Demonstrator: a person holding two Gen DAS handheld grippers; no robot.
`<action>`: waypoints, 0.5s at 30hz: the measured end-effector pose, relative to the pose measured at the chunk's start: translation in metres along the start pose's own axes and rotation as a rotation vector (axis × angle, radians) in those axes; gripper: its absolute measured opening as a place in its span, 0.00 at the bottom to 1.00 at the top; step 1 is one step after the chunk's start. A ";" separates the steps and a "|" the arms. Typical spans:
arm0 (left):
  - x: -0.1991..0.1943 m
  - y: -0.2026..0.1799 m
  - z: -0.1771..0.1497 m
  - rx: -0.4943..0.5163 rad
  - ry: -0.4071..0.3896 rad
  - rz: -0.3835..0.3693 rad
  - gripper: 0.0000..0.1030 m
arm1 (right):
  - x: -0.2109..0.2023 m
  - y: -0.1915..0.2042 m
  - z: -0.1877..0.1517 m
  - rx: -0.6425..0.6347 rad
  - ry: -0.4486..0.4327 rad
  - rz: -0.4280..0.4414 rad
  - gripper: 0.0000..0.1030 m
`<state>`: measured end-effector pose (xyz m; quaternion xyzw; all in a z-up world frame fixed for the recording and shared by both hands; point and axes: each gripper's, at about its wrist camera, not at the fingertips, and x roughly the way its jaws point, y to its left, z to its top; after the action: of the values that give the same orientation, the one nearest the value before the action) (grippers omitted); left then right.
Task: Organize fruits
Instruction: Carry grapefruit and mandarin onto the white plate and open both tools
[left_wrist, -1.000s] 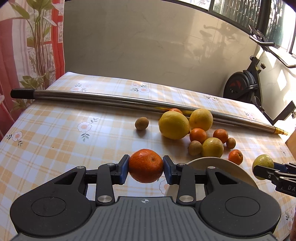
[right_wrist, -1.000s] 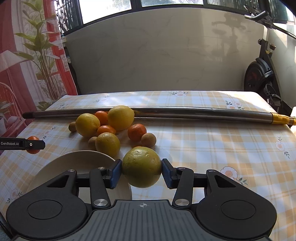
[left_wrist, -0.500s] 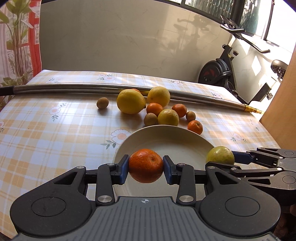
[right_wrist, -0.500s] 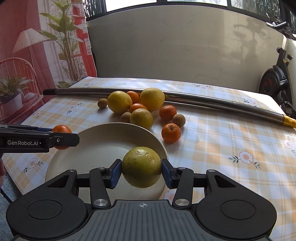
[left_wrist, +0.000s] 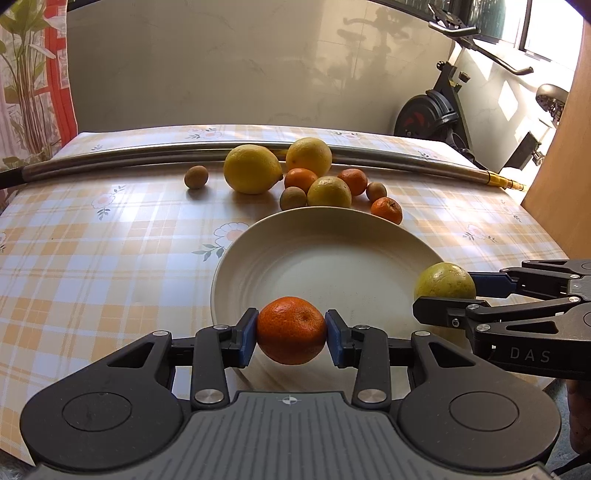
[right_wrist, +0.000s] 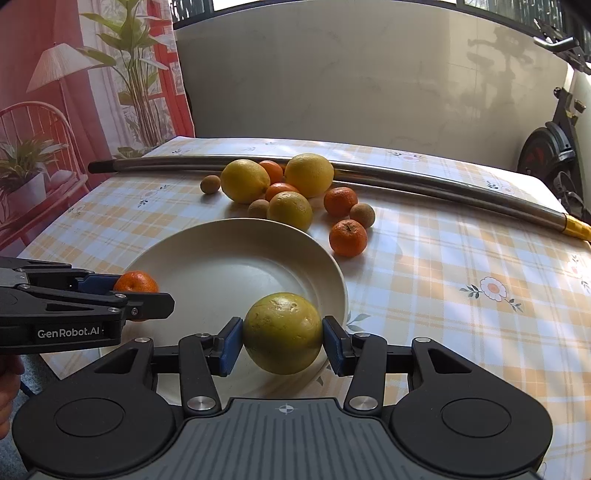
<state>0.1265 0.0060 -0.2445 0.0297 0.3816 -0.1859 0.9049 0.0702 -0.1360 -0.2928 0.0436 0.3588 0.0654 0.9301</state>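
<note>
My left gripper (left_wrist: 291, 330) is shut on an orange tangerine (left_wrist: 291, 329) and holds it over the near rim of a white plate (left_wrist: 314, 258). My right gripper (right_wrist: 282, 334) is shut on a yellow-green citrus (right_wrist: 282, 332) over the plate's (right_wrist: 221, 266) near right rim. In the left wrist view the right gripper (left_wrist: 448, 295) with its citrus (left_wrist: 445, 282) shows at the right. In the right wrist view the left gripper (right_wrist: 147, 295) with the tangerine (right_wrist: 136, 282) shows at the left. The plate is empty.
Beyond the plate lie several fruits: a lemon (left_wrist: 253, 169), a yellow citrus (left_wrist: 309, 157), tangerines (left_wrist: 386, 210), small brown fruits (left_wrist: 196, 177). A long metal pole (left_wrist: 129, 157) crosses the far table. An exercise bike (left_wrist: 436, 114) stands at the back right.
Both grippers have moved in over the plate with their fruit; the plate now looks larger and nearer in both views. Both grips are unchanged.
</note>
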 end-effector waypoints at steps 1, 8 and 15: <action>0.000 0.000 -0.001 -0.001 0.002 0.001 0.40 | 0.000 0.000 0.000 -0.001 0.002 0.001 0.42; 0.001 0.002 -0.003 -0.004 0.011 0.014 0.40 | 0.000 0.002 0.000 -0.004 0.012 0.005 0.42; 0.002 0.003 -0.005 -0.014 0.009 0.021 0.41 | 0.001 0.003 -0.001 -0.006 0.013 0.009 0.43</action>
<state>0.1254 0.0094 -0.2491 0.0282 0.3864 -0.1738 0.9054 0.0702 -0.1327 -0.2936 0.0419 0.3646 0.0710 0.9275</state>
